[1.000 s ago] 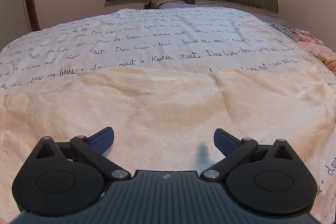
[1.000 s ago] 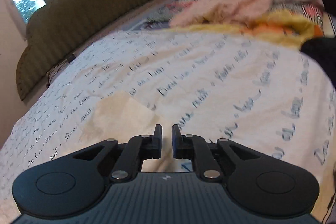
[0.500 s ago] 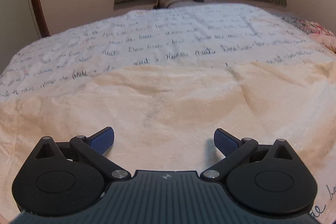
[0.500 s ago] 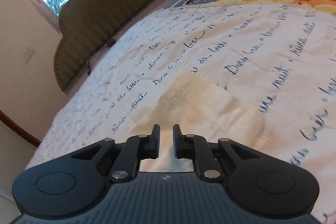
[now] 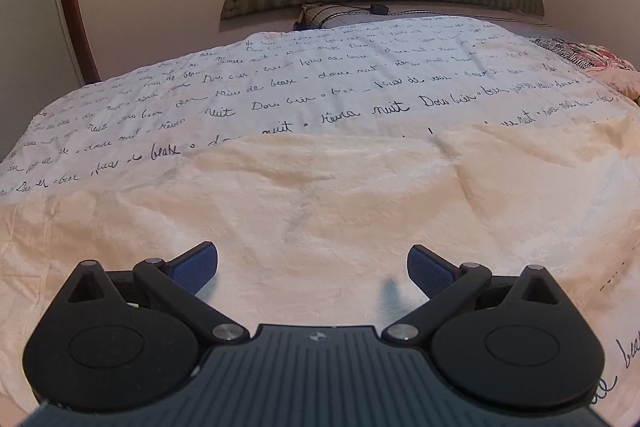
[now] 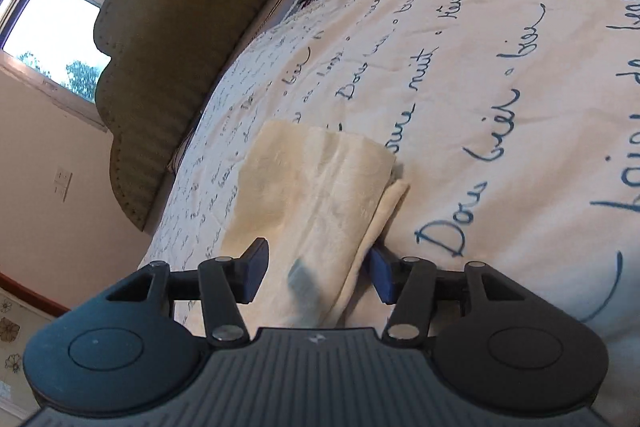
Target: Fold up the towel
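The right gripper (image 6: 316,273), shut half a second ago, is now opened wide astride the folded edge of the towel (image 6: 316,183) on the bed (image 6: 500,75), nothing gripped. The left gripper (image 5: 312,267) is kept wide open and empty over the towel, so a fold is judged just released.

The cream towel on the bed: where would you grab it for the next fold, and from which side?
Probably its near right edge, where two layers are stacked. The open right claw already straddles that end, so come in low from the near side, along the bedspread, pinching both layers of the cream towel together.
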Demonstrator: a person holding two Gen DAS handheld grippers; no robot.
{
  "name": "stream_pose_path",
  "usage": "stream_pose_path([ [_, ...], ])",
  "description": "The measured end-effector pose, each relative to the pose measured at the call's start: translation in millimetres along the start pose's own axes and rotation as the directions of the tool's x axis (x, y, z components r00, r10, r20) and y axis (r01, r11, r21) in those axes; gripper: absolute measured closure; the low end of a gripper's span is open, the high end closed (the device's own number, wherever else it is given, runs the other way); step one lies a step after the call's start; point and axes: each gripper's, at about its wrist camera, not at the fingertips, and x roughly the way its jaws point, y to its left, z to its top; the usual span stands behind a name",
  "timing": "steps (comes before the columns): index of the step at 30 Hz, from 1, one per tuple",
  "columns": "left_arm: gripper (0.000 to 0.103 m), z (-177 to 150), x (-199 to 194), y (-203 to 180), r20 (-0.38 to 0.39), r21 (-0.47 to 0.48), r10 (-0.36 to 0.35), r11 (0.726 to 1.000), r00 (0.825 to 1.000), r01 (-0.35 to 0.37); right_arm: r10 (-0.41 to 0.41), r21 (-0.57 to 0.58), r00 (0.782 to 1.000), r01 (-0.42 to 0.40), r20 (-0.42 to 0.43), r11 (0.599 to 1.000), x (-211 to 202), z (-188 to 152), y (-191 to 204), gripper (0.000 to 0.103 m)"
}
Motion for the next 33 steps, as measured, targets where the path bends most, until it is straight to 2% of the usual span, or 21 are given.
stream_pose_path([
  [1, 0.001, 0.2, -2.3, 2.5, 0.002, -0.001, 0.005, 1.0, 1.0, -0.005, 0.007, 0.035, 1.0, -0.008, 0.022, 0.999, 3.6, 1.6, -4.6, 0.052],
  [3, 0.0, 0.4, -8.3, 10.5, 0.01, -0.001, 0.024, 1.0, 1.0, -0.024, -0.002, 0.071, 0.999, -0.001, 0.045, 0.997, 4.6, 4.8, -10.5, 0.09],
  [5, 0.0, 1.6, -14.7, 20.8, 0.024, -0.014, 0.056, 0.998, 0.998, -0.056, -0.006, 0.093, 0.998, 0.0, 0.062, 0.996, 3.2, 4.0, -11.9, 0.091],
  [8, 0.0, 5.8, -22.0, 37.0, 0.037, -0.05, 0.088, 0.995, 0.995, -0.086, -0.001, 0.058, 0.99, -0.007, 0.138, 0.998, -9.4, -3.5, 6.2, 0.091],
  [11, 0.0, 9.9, -30.5, 51.9, 0.06, -0.087, 0.124, 0.989, 0.99, -0.119, 0.072, -0.098, 0.976, -0.053, 0.204, 0.994, -27.0, -16.8, 56.0, 0.092],
  [13, 0.0, 11.6, -35.5, 60.6, 0.077, -0.104, 0.154, 0.984, 0.985, -0.146, 0.157, -0.264, 0.966, -0.101, 0.203, 0.959, -37.4, -36.0, 101.5, 0.092],
  [14, 0.0, 12.3, -36.7, 64.5, 0.081, -0.11, 0.166, 0.981, 0.983, -0.157, 0.2, -0.357, 0.962, -0.124, 0.185, 0.926, -40.0, -50.0, 124.7, 0.092],
  [16, 0.0, 12.6, -36.2, 70.5, 0.074, -0.119, 0.184, 0.977, 0.98, -0.174, 0.27, -0.535, 0.956, -0.171, 0.113, 0.828, -39.7, -87.0, 167.9, 0.092],
  [18, 0.0, 11.1, -35.3, 75.0, 0.057, -0.126, 0.193, 0.975, 0.98, -0.185, 0.307, -0.651, 0.952, -0.243, -0.016, 0.719, -29.2, -131.0, 199.9, 0.092],
  [19, 0.0, 10.2, -35.3, 77.4, 0.049, -0.128, 0.195, 0.974, 0.98, -0.188, 0.297, -0.702, 0.949, -0.285, -0.109, 0.653, -19.6, -157.0, 211.7, 0.092],
  [21, 0.0, 8.0, -35.7, 81.1, 0.041, -0.127, 0.196, 0.974, 0.98, -0.189, 0.223, -0.777, 0.94, -0.338, -0.257, 0.531, 2.6, -207.1, 223.6, 0.092],
  [23, 0.0, 6.1, -36.2, 83.8, 0.035, -0.122, 0.206, 0.972, 0.978, -0.201, 0.125, -0.818, 0.925, -0.376, -0.359, 0.436, 21.1, -247.6, 224.5, 0.092],
  [25, 0.0, 5.2, -35.8, 86.1, 0.035, -0.126, 0.214, 0.97, 0.976, -0.208, 0.055, -0.87, 0.933, -0.351, -0.355, 0.347, 26.9, -276.4, 218.9, 0.092],
  [27, 0.0, 6.3, -35.8, 88.1, 0.036, -0.145, 0.208, 0.969, 0.977, -0.201, 0.043, -0.906, 0.942, -0.331, -0.332, 0.262, 16.3, -295.1, 213.6, 0.092],
  [29, 0.0, 8.4, -33.6, 88.3, 0.036, -0.158, 0.19, 0.971, 0.981, -0.182, 0.06, -0.922, 0.943, -0.332, -0.327, 0.2, 4.4, -301.9, 213.5, 0.092],
  [32, 0.0, 10.5, -29.0, 83.8, 0.032, -0.159, 0.166, 0.974, 0.986, -0.159, 0.067, -0.918, 0.926, -0.377, -0.371, 0.125, -10.1, -314.1, 214.3, 0.092],
  [33, 0.0, 11.4, -26.4, 81.8, 0.025, -0.158, 0.16, 0.975, 0.987, -0.154, 0.055, -0.921, 0.926, -0.376, -0.373, 0.098, -11.6, -320.0, 213.0, 0.091],
])
